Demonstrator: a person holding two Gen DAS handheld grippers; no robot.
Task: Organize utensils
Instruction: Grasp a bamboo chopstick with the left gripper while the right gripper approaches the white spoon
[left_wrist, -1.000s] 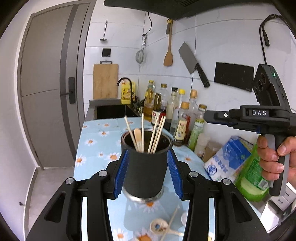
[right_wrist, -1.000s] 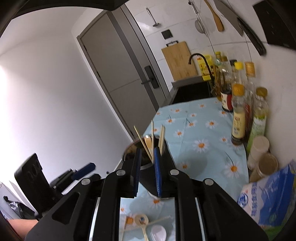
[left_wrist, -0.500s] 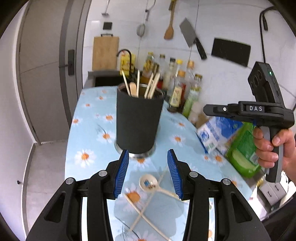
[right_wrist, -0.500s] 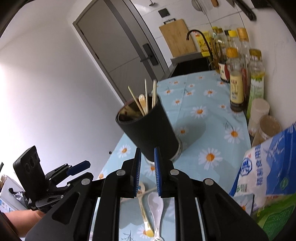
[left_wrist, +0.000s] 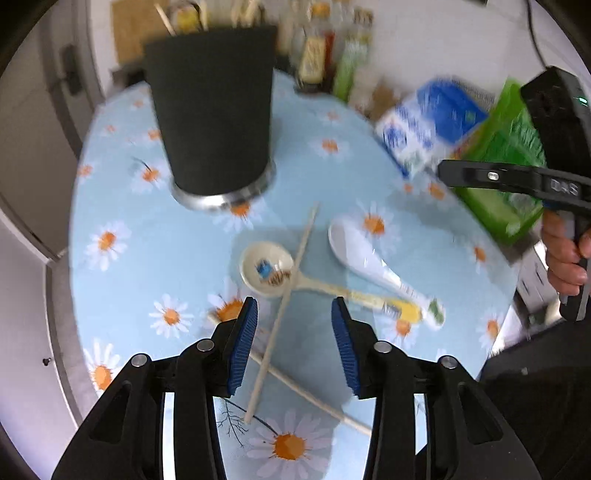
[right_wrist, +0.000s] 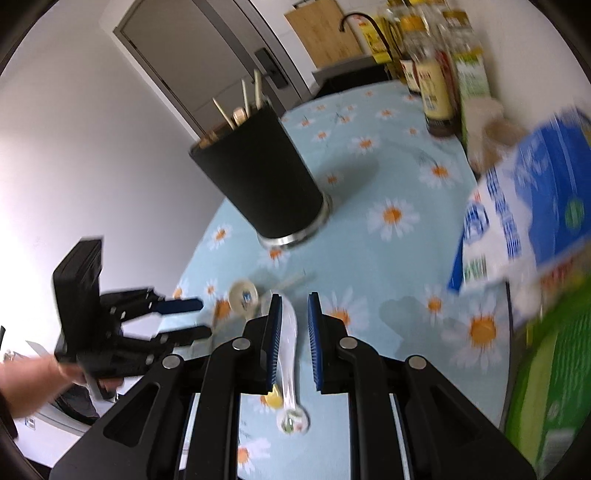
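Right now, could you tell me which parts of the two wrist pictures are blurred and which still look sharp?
Left wrist view: the black holder, the bottles behind it and the blue-and-white bag are smeared, while the left tool stays crisp. Right wrist view: the bag and the left tool are streaked, the right tool is sharp, and the white wall glares at left.

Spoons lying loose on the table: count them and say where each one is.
2. A cream spoon lies under a chopstick near the black holder; a white spoon lies just right of it. Others may be hidden.
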